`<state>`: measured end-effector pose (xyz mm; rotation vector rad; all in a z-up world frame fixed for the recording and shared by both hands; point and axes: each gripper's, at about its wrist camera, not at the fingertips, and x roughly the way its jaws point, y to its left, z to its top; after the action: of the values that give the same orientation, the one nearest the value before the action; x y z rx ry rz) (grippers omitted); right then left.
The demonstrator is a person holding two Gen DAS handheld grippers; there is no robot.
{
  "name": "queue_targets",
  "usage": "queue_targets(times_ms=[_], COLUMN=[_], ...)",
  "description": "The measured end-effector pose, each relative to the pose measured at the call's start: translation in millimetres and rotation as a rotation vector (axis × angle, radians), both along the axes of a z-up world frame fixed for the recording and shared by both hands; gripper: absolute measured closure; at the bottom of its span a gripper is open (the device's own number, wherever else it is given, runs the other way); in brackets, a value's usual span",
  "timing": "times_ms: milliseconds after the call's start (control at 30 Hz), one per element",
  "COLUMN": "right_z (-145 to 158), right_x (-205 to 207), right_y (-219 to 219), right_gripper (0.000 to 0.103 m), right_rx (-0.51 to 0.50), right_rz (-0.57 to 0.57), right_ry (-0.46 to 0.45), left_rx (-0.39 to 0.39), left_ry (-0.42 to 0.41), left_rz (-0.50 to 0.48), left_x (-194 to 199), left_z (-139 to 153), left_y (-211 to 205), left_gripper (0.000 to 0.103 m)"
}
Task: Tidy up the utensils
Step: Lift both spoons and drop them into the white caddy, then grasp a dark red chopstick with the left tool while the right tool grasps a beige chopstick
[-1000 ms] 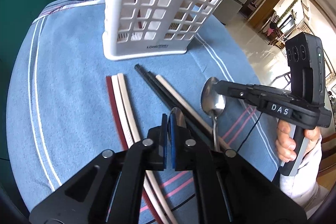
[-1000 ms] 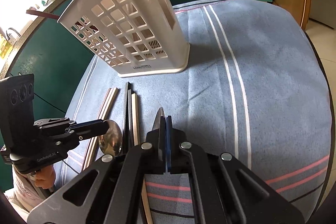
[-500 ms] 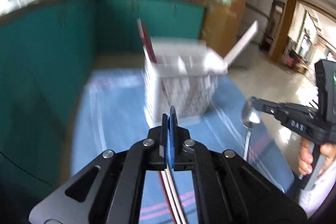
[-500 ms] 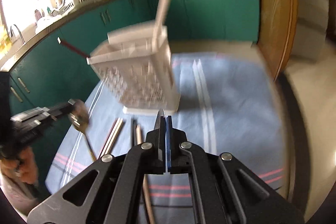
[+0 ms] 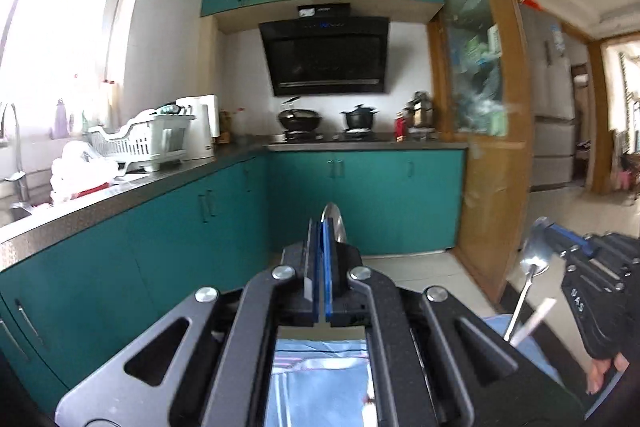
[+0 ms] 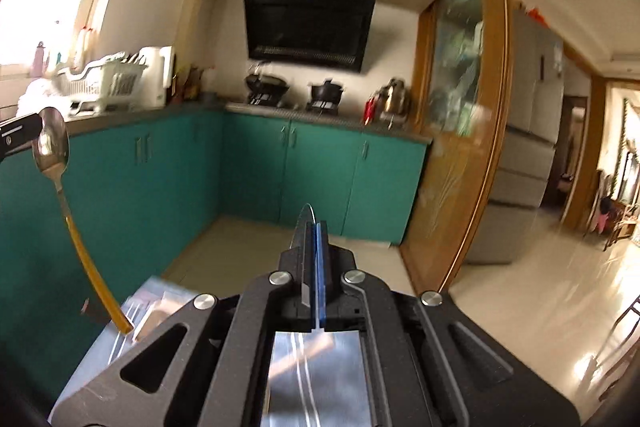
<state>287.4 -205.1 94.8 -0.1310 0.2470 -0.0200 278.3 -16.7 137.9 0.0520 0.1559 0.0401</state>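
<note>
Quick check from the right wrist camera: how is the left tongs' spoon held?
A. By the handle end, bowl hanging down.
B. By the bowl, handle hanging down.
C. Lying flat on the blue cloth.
B: the left tongs pinch the spoon at its bowl, and its handle hangs down toward the blue cloth. The right tongs grip a second spoon likewise.

Black tongs (image 5: 322, 259), silver screws, blue pads (image 5: 327, 267).

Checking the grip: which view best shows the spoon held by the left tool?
The right wrist view: the left tool pinches the spoon by its bowl, handle hanging down. The left wrist view shows only the bowl's edge above shut fingers.
</note>
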Motion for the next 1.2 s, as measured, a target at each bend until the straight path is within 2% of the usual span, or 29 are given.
queue_targets(times_ms=[167, 333, 500, 600, 733, 833, 900, 933, 1000, 1067, 1167, 1200], right_z=[-35.4, -64.9, -83.3, -82.4, -61.7, -42.8, -33.4, -30.4, -35.0, -54.1, -107.2, -124.2], right_x=[47.8, 63.6, 60.7, 47.6, 25.3, 0.8, -20.2, -34.6, -67.9, -94.1, -110.7, -111.2], right_y=[23.9, 29.5, 38.6, 36.5, 27.0, 15.3, 4.8, -2.2, -16.5, -25.0, -30.3, -29.9], right_gripper=[0.102, 0.102, 0.102, 0.099, 0.078, 0.078, 0.077, 0.076, 0.074, 0.074, 0.074, 0.074], right_rx=[-0.117, -0.115, -0.14, -0.11, -0.048, 0.019, 0.075, 0.106, 0.154, 0.183, 0.218, 0.219], right_rz=[-0.065, -0.056, -0.032, -0.014, 0.019, 0.054, 0.079, 0.089, 0.107, 0.131, 0.17, 0.165], right_ry=[0.04, 0.083, 0.097, 0.104, 0.058, 0.028, 0.021, 0.017, 0.032, 0.091, 0.268, 0.322], left_rx=[0.029, 0.032, 0.021, -0.007, -0.06, -0.106, -0.136, -0.147, -0.167, -0.179, -0.171, -0.159], left_ry=[0.103, 0.16, 0.183, 0.179, 0.165, 0.156, 0.161, 0.167, 0.197, 0.26, 0.425, 0.508], left_rz=[0.019, 0.012, -0.007, -0.003, -0.016, -0.016, -0.011, -0.013, -0.026, -0.041, -0.098, -0.119], left_x=[41.0, 50.8, 50.8, 46.9, 34.7, 15.9, -1.5, -10.0, -28.5, -45.9, -61.8, -65.0], left_z=[-41.2, -73.5, -85.7, -84.6, -76.0, -68.7, -69.2, -71.1, -80.8, -103.7, -158.6, -183.6], left_y=[-13.3, -19.2, -22.4, -16.8, -4.3, 10.5, 21.2, 25.1, 33.8, 39.7, 36.2, 31.1], left_gripper=[0.102, 0.102, 0.1, 0.099, 0.094, 0.088, 0.077, 0.076, 0.071, 0.07, 0.07, 0.07])
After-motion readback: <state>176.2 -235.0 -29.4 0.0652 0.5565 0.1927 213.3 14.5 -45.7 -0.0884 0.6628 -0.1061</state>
